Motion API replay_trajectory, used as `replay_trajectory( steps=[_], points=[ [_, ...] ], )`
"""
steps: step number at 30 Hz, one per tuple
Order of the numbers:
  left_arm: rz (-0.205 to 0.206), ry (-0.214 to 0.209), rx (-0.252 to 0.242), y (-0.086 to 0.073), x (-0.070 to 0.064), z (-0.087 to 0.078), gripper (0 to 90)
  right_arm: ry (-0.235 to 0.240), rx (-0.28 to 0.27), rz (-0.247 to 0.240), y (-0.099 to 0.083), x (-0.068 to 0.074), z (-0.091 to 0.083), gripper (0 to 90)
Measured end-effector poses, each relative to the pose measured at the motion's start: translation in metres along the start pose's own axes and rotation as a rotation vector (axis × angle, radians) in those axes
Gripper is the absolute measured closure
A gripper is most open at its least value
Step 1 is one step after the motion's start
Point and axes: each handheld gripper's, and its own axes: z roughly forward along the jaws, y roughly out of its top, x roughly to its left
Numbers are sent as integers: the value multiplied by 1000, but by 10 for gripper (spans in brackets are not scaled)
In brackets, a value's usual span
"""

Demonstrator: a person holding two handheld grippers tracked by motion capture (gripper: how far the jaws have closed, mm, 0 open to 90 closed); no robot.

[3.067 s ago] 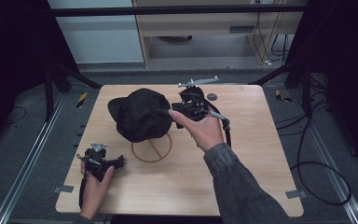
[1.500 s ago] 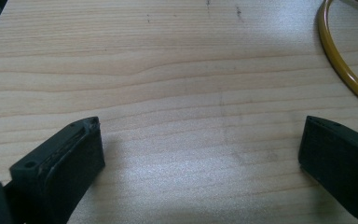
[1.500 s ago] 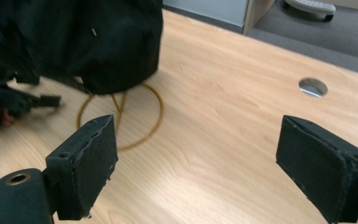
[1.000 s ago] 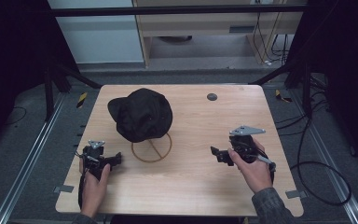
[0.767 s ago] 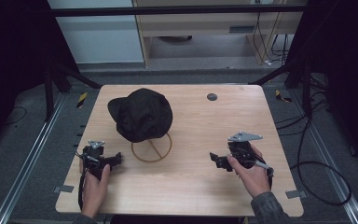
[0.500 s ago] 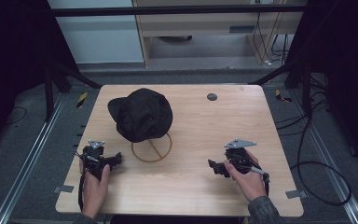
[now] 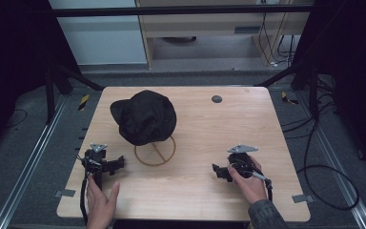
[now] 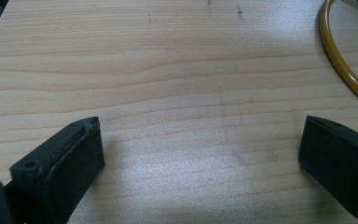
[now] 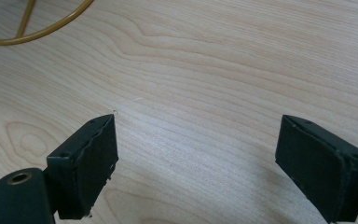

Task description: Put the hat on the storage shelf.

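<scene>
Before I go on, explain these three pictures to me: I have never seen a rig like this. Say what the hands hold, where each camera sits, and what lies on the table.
There is no robot here. A person sits at a wooden table and holds a hand tool with two black jaws in each hand: the left gripper and the right gripper.

The wide picture comes from a fixed camera above, looking down on the table. The other two come from small cameras riding on the grippers, each looking along its own jaws at the wood close below.

Both grippers are open and hold nothing. On the table a black hat sits on a stand with a yellow ring base. A piece of that ring shows in both gripper views. A small dark round thing lies near the far edge; I cannot tell what it is.
</scene>
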Motion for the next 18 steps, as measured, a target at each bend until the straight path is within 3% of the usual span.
replay_trajectory(
  steps=[13,18],
  points=[
    [0,0,0,0,0,0,0,-21,5,36,-2,-3,17,102],
    [0,0,0,0,0,0,0,-66,-13,5,-3,-1,22,88]
  ],
)
